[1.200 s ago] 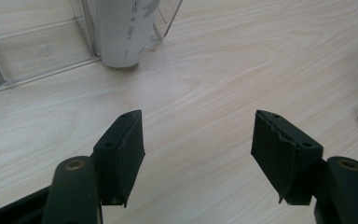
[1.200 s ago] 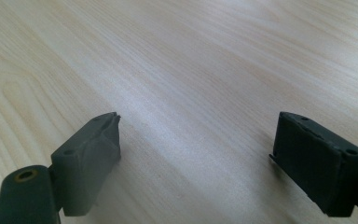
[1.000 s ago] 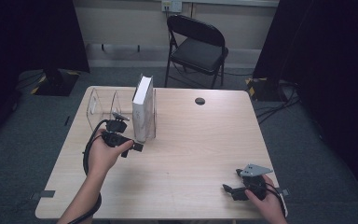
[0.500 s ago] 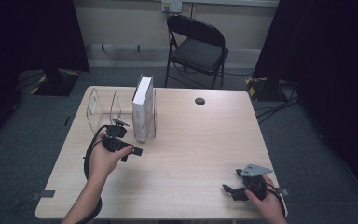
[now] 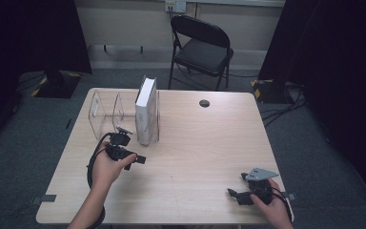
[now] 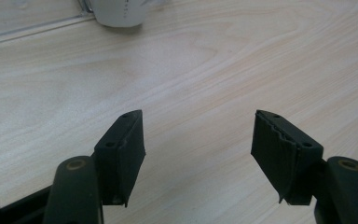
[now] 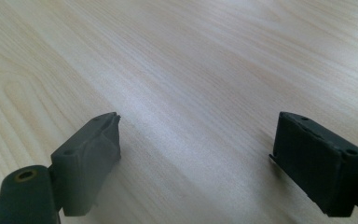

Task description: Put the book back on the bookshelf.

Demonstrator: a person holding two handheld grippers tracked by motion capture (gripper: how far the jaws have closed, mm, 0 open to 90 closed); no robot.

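A white book [image 5: 146, 112] stands upright in a clear plastic rack [image 5: 106, 110] at the back left of the wooden table [image 5: 195, 148]. My left gripper [image 5: 138, 159] hovers low just in front of the book and is open, its jaws empty. In the left gripper view [image 6: 198, 135] the book's lower corner [image 6: 121, 11] and the rack's base edge [image 6: 28, 25] lie ahead. My right gripper [image 5: 232, 193] rests near the table's front right edge, open. Bare wood lies between its jaws in the right gripper view [image 7: 198, 144].
A small black round disc [image 5: 204, 103] lies at the back middle of the table. A black folding chair [image 5: 202, 50] stands behind the table. Cables trail from both grippers. Dark curtains hang at both sides.
My left gripper has sunk a little and drawn back from the book toward the near edge, jaws unchanged. The right gripper has stayed still.
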